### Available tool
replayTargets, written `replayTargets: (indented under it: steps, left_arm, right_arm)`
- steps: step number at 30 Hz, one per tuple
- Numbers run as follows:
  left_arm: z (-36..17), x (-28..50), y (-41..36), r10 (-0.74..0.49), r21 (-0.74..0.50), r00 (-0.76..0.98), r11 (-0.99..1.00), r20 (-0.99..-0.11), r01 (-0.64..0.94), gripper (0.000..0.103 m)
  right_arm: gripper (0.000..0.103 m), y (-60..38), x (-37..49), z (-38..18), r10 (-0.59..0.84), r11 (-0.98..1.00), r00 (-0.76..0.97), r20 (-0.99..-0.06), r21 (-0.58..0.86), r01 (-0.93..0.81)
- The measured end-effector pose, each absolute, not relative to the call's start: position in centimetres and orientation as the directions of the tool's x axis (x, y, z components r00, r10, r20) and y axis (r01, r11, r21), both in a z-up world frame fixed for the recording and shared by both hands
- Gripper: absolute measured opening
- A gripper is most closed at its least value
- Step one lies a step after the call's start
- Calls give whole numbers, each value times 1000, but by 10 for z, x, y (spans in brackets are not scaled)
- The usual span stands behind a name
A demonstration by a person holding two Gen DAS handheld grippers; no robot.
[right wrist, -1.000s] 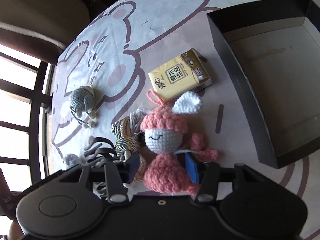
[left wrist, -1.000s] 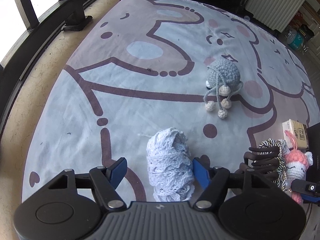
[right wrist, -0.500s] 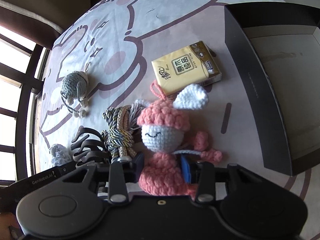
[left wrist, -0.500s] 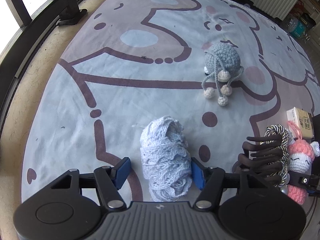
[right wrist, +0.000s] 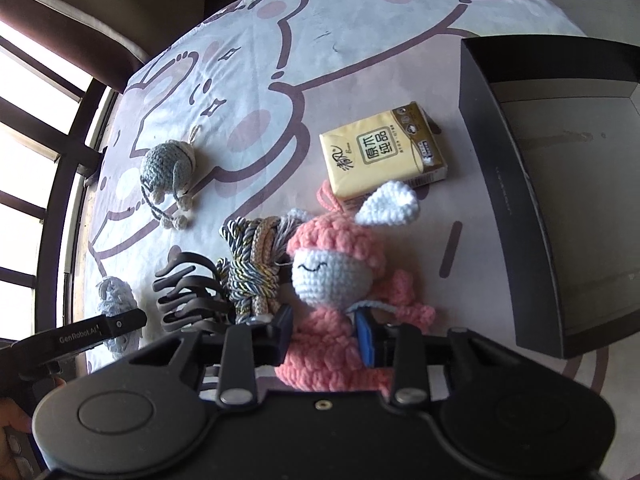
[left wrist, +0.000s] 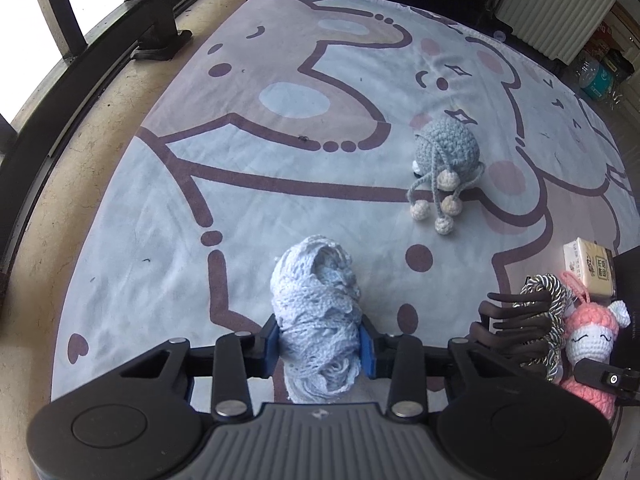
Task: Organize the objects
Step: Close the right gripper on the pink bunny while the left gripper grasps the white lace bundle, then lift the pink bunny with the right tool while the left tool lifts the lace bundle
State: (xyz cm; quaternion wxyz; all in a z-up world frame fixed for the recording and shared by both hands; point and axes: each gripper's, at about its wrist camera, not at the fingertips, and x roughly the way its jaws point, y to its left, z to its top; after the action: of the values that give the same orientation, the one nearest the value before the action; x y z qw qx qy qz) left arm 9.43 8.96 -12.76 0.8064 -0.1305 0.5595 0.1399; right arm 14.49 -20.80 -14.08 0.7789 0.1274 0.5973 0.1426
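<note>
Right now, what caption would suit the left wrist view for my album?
Left gripper shut on a pale blue yarn bundle on a cartoon-print blanket, a grey crocheted toy beyond.

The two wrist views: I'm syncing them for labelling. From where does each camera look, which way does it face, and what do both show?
Left wrist: sits on the left gripper, looking steeply down at the pale blue yarn bundle between its pads.
Right wrist: sits on the right gripper, looking down at the pink crochet doll it is closing on; a fingertip shows at the left edge.
Shared: the doll, grey crochet octopus, tissue pack, brown hair claw.
</note>
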Motion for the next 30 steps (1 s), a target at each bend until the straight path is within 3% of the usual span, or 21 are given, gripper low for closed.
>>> replayTargets:
  steps: [10, 25, 30]
  left_arm:
    - [-106, 82, 83, 82, -58, 358, 930, -930, -363, 39]
    - [-120, 83, 85, 79, -44, 321, 933, -944, -358, 39]
    - [-113, 82, 86, 82, -52, 336, 928, -938, -369, 39]
  right_arm:
    - [32, -212, 132, -119, 382, 924, 272, -883, 366, -110]
    - [32, -200, 132, -158, 334, 941, 136, -933, 322, -104]
    - [29, -205, 131, -151, 343, 937, 166, -925, 324, -128]
